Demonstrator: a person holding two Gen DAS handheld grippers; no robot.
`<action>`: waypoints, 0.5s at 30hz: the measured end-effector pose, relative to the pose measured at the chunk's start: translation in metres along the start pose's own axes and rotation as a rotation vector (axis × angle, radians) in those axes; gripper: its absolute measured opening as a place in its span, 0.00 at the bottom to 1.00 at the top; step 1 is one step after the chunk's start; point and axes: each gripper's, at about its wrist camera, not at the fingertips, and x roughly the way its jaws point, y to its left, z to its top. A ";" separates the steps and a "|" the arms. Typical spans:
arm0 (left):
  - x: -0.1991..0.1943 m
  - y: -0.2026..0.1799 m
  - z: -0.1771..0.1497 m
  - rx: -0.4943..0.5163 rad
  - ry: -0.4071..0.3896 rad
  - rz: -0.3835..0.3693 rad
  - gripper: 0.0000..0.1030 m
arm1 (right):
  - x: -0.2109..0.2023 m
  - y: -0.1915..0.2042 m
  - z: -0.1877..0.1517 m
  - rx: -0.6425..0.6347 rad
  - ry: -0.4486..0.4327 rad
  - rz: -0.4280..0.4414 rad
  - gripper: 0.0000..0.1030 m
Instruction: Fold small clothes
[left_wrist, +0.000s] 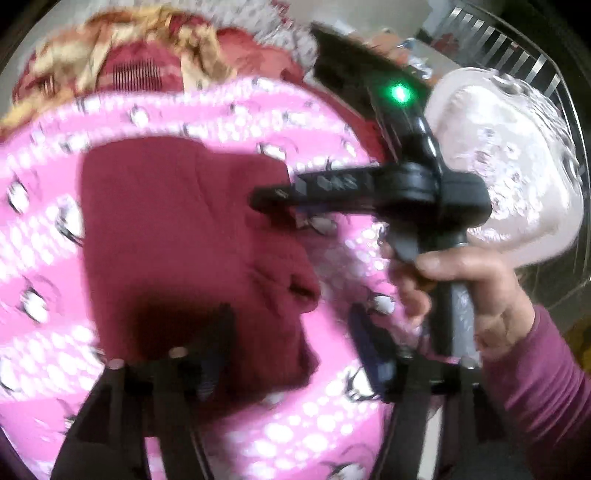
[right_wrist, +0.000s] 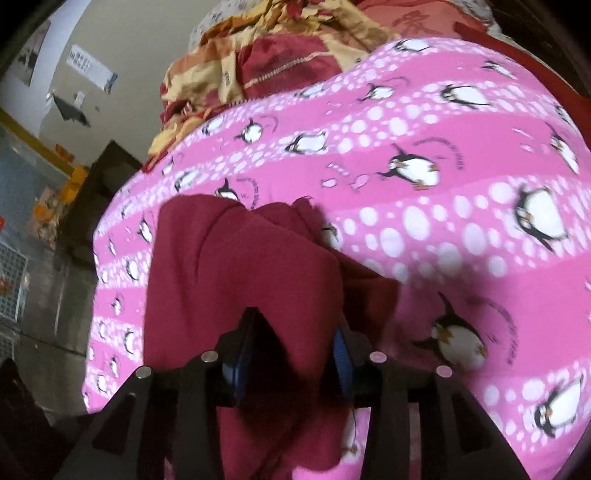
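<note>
dark red cloth (right_wrist: 240, 266) fills the lower middle of the right wrist view, bunched between the right gripper (right_wrist: 291, 350), whose fingers clench a fold of it. it lies on a pink penguin blanket (right_wrist: 424, 229). left gripper (left_wrist: 291, 332) sits at the bottom of its own view, fingers spread apart over the cloth's (left_wrist: 177, 229) lower edge, grasping nothing. right hand (left_wrist: 476, 295) holds its gripper's handle at right. white pillow (left_wrist: 517, 177) lies upper right.
</note>
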 end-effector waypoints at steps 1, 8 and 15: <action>-0.008 0.003 -0.002 0.024 -0.019 0.032 0.66 | -0.006 0.000 -0.004 0.004 -0.005 -0.006 0.43; -0.013 0.045 -0.024 0.060 -0.003 0.296 0.67 | -0.041 0.037 -0.042 -0.077 -0.056 0.066 0.44; 0.010 0.076 -0.042 -0.050 0.051 0.305 0.67 | -0.020 0.086 -0.080 -0.291 0.028 0.024 0.44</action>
